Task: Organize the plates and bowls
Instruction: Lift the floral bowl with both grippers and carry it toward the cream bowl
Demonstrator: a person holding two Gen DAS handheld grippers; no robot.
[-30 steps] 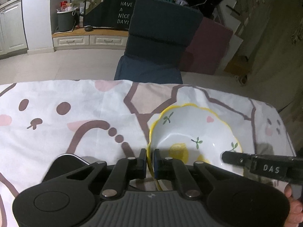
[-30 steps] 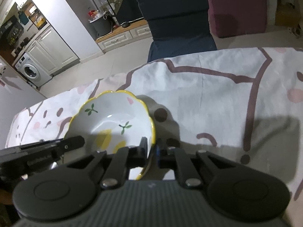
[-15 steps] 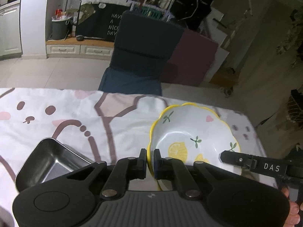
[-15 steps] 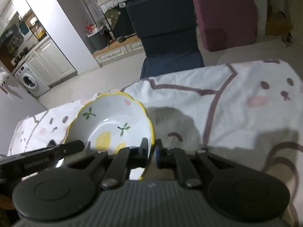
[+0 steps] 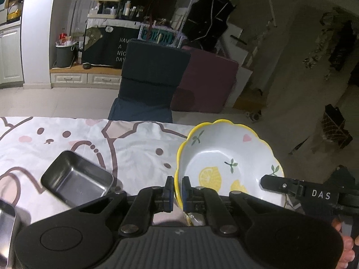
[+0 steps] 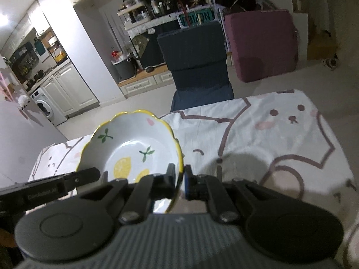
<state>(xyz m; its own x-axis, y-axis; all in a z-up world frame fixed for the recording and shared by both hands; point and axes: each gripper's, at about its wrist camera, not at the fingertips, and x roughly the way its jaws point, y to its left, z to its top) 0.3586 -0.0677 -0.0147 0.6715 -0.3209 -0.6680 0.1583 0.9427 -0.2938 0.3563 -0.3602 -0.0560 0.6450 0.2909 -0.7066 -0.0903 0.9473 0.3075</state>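
Under you lies the table (image 5: pixel 139 139) in its cartoon-bear cloth, with a dark blue chair (image 5: pixel 152 76) beyond its far edge. You hold the lemon bowl (image 5: pixel 226 157) in the air above the cloth between both tools, and in the left view part of it hangs past the table's edge. Your left gripper (image 5: pixel 177 192) is clamped on the bowl's near-left rim, and your right gripper (image 6: pixel 181 180) is pinched on the opposite rim. A steel tray (image 5: pixel 76 179) sits on the cloth to the left. The risk, as I judge it, is in the thin, scalloped, glazed rim: if your two hands drift apart or twist unevenly, one pinch could slip and the bowl could tip or drop.
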